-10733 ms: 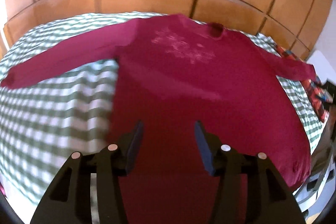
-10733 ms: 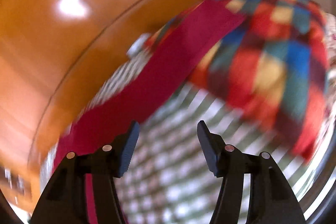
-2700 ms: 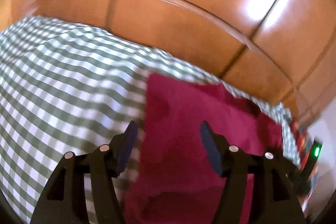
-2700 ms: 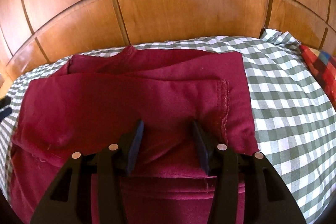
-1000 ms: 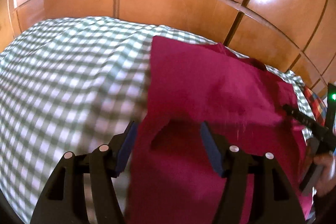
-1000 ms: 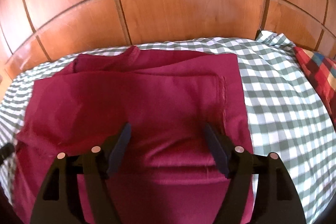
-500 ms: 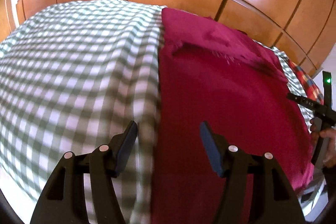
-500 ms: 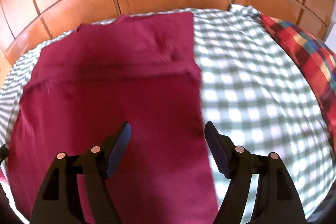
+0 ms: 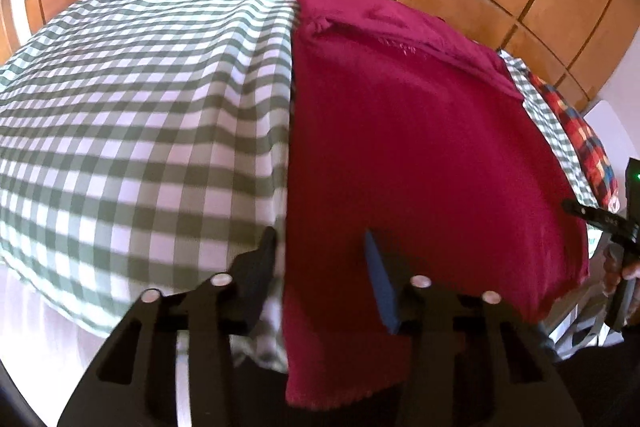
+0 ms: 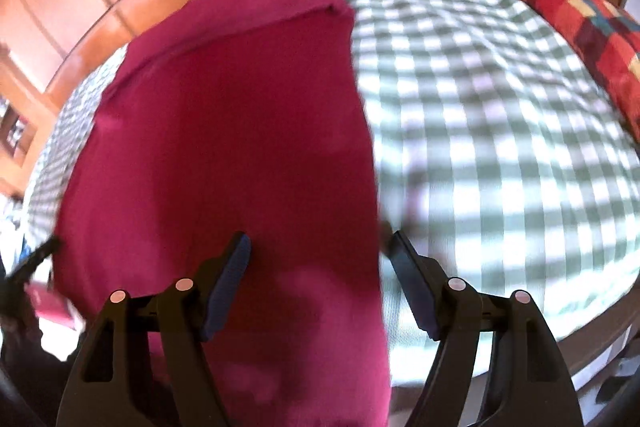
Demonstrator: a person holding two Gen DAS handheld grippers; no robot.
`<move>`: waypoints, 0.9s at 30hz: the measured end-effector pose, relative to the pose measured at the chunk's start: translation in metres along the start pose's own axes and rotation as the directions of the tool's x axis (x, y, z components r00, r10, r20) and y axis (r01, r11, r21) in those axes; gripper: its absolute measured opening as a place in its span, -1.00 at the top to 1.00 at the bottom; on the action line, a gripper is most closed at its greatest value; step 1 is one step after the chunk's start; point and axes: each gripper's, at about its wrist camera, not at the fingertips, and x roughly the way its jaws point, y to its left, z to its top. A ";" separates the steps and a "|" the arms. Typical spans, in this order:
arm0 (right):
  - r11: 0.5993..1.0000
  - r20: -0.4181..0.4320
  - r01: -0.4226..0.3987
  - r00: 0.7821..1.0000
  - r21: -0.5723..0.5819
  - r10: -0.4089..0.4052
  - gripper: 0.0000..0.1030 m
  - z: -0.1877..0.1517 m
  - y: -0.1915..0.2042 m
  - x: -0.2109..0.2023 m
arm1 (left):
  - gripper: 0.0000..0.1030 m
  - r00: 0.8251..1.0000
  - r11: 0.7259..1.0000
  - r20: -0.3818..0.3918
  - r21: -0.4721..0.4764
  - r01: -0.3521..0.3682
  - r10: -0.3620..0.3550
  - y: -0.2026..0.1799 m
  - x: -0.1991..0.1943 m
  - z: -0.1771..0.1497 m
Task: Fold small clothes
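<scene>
Magenta knit top (image 9: 420, 155), sleeves folded in, lies lengthwise on the green-checked bedspread (image 9: 140, 99), its hem hanging over the near edge. The left gripper (image 9: 320, 267) and right gripper (image 10: 316, 267) each straddle a lower side edge, jaws just closing but not yet pinching.

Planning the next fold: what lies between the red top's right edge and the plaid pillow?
Only bare green-checked sheet separates the red top from the plaid pillow, clearest in the right wrist view.
</scene>
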 end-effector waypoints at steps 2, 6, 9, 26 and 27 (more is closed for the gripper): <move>1.000 -0.024 -0.017 1.000 -0.006 0.017 -0.16 -0.011 0.002 -0.003 | 0.32 1.000 1.000 -0.010 -0.001 -0.001 0.001 0.000 -0.008 -0.007; 1.000 -0.036 -0.021 0.999 -0.015 0.021 -0.08 -0.016 0.004 -0.002 | 0.30 1.000 1.000 -0.018 -0.005 -0.017 0.017 0.001 -0.018 -0.014; 0.999 -0.044 -0.024 0.999 -0.024 0.023 -0.07 -0.015 0.005 0.001 | 0.29 0.999 0.999 -0.004 0.001 -0.039 0.039 0.000 -0.026 -0.019; 0.978 0.037 -0.200 0.979 -0.054 0.202 0.77 0.020 0.023 -0.036 | 0.94 0.997 0.996 -0.002 0.035 0.076 -0.076 -0.005 -0.039 -0.012; 0.974 0.049 -0.222 0.973 -0.051 0.225 0.77 0.024 0.024 -0.039 | 0.94 0.994 0.994 0.009 0.007 0.112 -0.112 -0.002 -0.042 -0.008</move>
